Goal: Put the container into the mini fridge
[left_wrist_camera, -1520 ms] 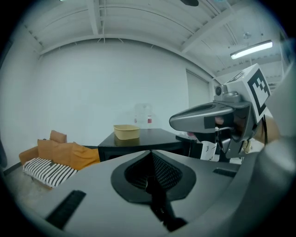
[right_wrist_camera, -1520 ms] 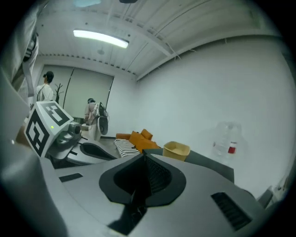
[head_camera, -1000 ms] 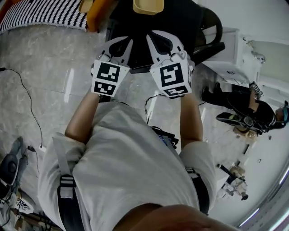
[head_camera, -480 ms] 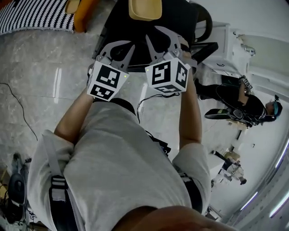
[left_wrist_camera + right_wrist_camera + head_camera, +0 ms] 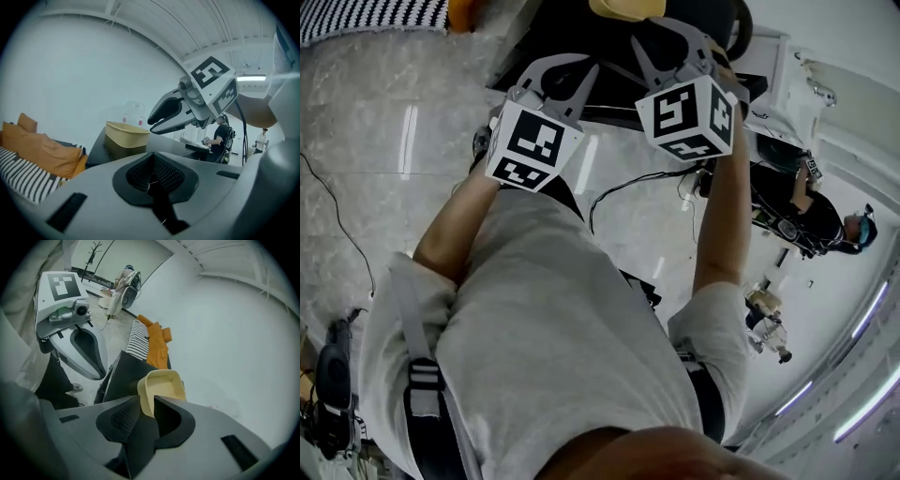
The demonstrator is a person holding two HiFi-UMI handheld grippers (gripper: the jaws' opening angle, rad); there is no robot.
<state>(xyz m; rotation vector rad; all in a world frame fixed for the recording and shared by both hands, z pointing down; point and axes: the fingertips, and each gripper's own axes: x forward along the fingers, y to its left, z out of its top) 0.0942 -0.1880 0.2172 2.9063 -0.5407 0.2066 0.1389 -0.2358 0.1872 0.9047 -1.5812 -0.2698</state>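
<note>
As both empty grippers lift toward the surface (image 5: 122,376), right gripper (image 5: 146,401) jaws slightly parted and left gripper (image 5: 154,154) jaws closed, the container (image 5: 163,384) seems nearly within reach, ungrasped.

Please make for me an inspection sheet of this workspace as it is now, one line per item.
surface: black top, glossy, bears the yellow container.
job's things: yellow container upright, open, looks empty.
clutter: pale blurred thing behind the container, cannot name it.
grippers: left tongs shut, empty; right tongs open, aimed at the container, not touching.
cables: black cable on the floor.
surroundings: orange cushions, striped fabric, another person further off.
</note>
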